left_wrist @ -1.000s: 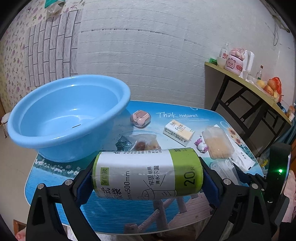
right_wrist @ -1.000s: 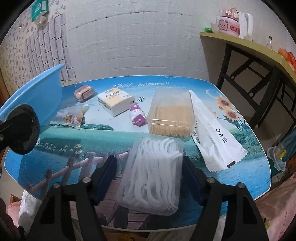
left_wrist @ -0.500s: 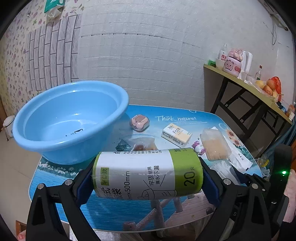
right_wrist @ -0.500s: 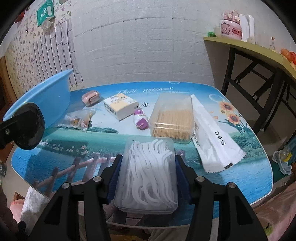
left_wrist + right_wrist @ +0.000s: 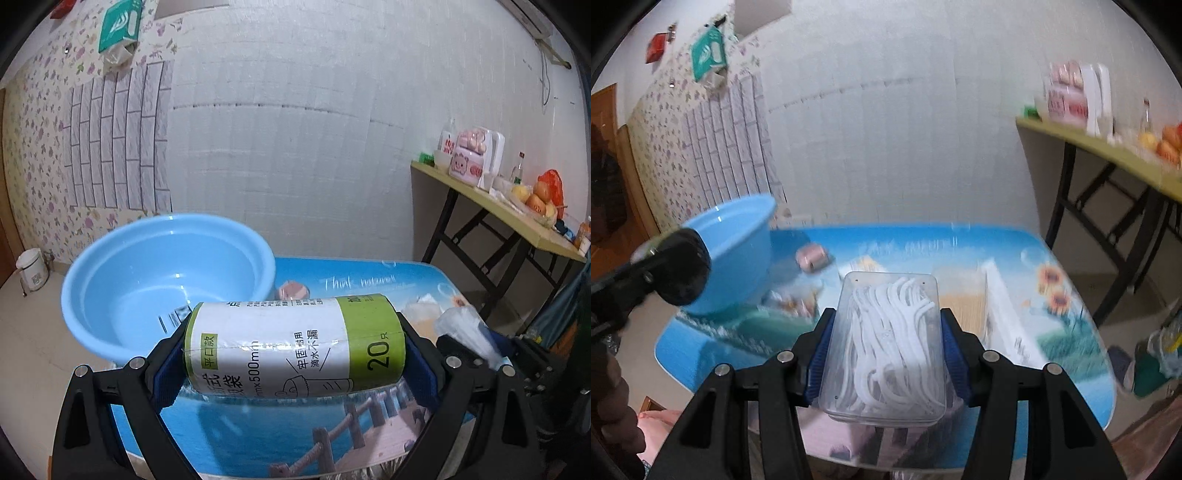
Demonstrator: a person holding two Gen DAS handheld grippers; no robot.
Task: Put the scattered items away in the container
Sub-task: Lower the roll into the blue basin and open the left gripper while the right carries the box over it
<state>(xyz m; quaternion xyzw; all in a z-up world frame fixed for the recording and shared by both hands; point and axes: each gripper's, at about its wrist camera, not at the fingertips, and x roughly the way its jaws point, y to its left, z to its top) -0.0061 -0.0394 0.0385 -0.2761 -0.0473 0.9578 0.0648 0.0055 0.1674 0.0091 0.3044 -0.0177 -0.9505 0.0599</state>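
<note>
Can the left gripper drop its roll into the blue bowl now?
Probably yes: the left gripper holds the roll above the table, and the open, empty blue bowl sits just ahead-left with nothing between.

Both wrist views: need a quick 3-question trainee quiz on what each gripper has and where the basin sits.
1. True or false: the left gripper is shut on the trash bag roll.
2. What does the right gripper hold? A) a tissue pack B) a clear box of floss picks C) a toothpick box
3. In the right wrist view, on which side of the picture is the blue basin?

Key:
1. True; the pads press on both ends of the roll.
2. B; the pads press on its two long sides.
3. Left, at the table edge.
</note>
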